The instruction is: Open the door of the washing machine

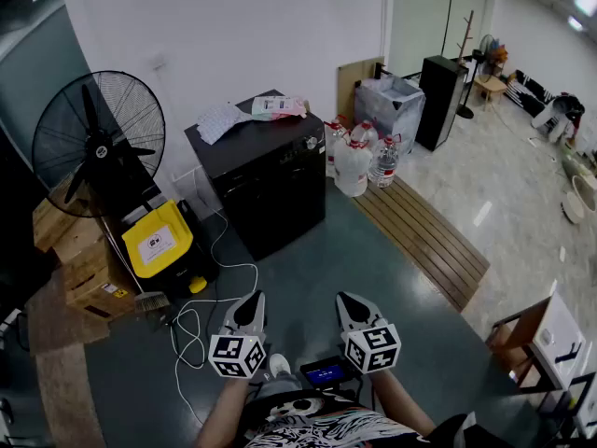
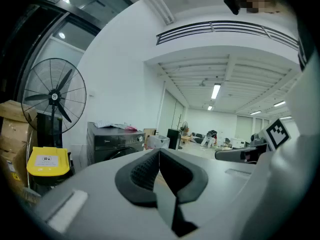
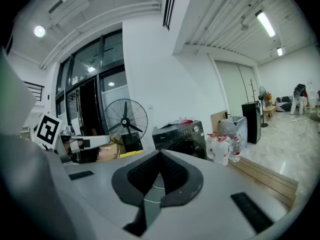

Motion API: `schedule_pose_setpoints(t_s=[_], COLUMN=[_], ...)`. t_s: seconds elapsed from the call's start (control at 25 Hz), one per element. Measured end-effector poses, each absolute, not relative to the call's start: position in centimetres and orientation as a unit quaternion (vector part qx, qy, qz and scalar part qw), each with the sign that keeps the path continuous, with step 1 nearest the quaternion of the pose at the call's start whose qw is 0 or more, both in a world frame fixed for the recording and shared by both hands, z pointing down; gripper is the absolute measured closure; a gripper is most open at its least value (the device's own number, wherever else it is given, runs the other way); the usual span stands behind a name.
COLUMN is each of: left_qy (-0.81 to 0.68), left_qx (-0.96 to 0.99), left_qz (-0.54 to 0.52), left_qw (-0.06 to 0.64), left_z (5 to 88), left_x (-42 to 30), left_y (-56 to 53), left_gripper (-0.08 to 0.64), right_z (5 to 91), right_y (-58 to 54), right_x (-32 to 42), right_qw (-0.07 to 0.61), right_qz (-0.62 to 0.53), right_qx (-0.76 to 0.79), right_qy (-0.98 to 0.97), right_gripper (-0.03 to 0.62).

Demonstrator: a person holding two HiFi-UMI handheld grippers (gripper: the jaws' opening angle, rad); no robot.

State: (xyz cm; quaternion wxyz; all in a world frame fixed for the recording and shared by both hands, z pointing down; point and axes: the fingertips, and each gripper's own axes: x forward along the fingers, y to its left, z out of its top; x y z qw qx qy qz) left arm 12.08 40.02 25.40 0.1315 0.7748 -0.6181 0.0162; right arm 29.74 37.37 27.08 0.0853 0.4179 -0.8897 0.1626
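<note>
Floor [image 1: 317, 269]: dark and open between the person and the appliance; nothing blocks the approach.
Washing machine [image 1: 266, 194]: a black front-loader standing upright on the floor, back to the white wall [image 1: 233, 26], well ahead of both tools. A standing fan [image 1: 98, 143] is on one side and water bottles [image 1: 354, 164] on the other.
Machine facing: the front panel looks out towards the person. The cabinet is boxy and its longer axis runs vertically.
Machine top: carries loose papers [image 1: 224, 119]; these are clear of the door's swing.
Door [image 3: 185, 144]: a round, dark panel low in the front face, under the control strip with its knob [image 1: 311, 143]. It lies flush and appears shut.
Door handling, assessed: rigid and hinged, likely held by a latch that needs a firm pull. The glossy face looks slippery. The heavy cabinet should not shift.
Hold point, assessed: the recess or lip on the door rim opposite the hinge. Which side that is cannot be made out from here.
Left gripper [image 1: 249, 311]: jaws pressed together with nothing between them; held low near the person, far short of the machine.
Right gripper [image 1: 352, 308]: likewise closed and empty, beside the left one.
Cable [image 1: 219, 283]: a white lead looping across the floor in front of the machine; a trip risk.
</note>
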Motion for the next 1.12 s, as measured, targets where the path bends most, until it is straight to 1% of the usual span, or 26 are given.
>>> schedule_pose_setpoints(t_s=[0.12,0.2,0.32,0.36,0.44,0.52,0.56,0.6,0.88,1.0,1.12], left_qy=[-0.643,-0.646,-0.643,-0.643,-0.643,-0.646,-0.648,-0.649,-0.653,-0.642,-0.620], left_qx=[0.756,0.753,0.754,0.753,0.753,0.750,0.749,0.747,0.742,0.748,0.763], left_qz=[0.012,0.009,0.011,0.011,0.011,0.008,0.007,0.008,0.009,0.014,0.056], left_qw=[0.121,0.127,0.138,0.140,0.141,0.140,0.141,0.142,0.155,0.171,0.174], left_z=[25.3,25.6,26.3,26.4,26.4,26.4,26.5,26.8,30.4,33.2,36.7], left_x=[10.9,10.5,10.2,10.1,9.6,9.0,8.7,8.3,4.0,0.8,-2.6], left_y=[39.3,39.3,39.1,38.8,38.2,37.6,37.2,36.8,30.2,24.5,17.4], left_gripper=[0.555,0.554,0.533,0.522,0.470,0.449,0.448,0.446,0.442,0.442,0.436], right_z=[26.3,26.1,26.6,26.8,27.3,27.6,27.8,28.1,31.4,33.7,36.0], right_y=[37.0,36.9,36.8,36.6,35.9,35.1,34.8,34.3,28.6,23.8,17.8], right_x=[27.7,26.6,25.6,25.4,25.3,25.1,24.8,24.5,21.9,19.2,15.1], right_qw=[0.073,0.065,0.069,0.071,0.074,0.079,0.083,0.088,0.115,0.128,0.157], right_qz=[0.157,0.162,0.166,0.169,0.176,0.178,0.181,0.185,0.201,0.208,0.200], right_qx=[0.410,0.403,0.395,0.397,0.405,0.406,0.402,0.398,0.414,0.426,0.436], right_qy=[-0.896,-0.898,-0.901,-0.900,-0.894,-0.893,-0.894,-0.894,-0.880,-0.871,-0.863], right_gripper=[0.591,0.591,0.589,0.589,0.589,0.586,0.533,0.447,0.453,0.457,0.469])
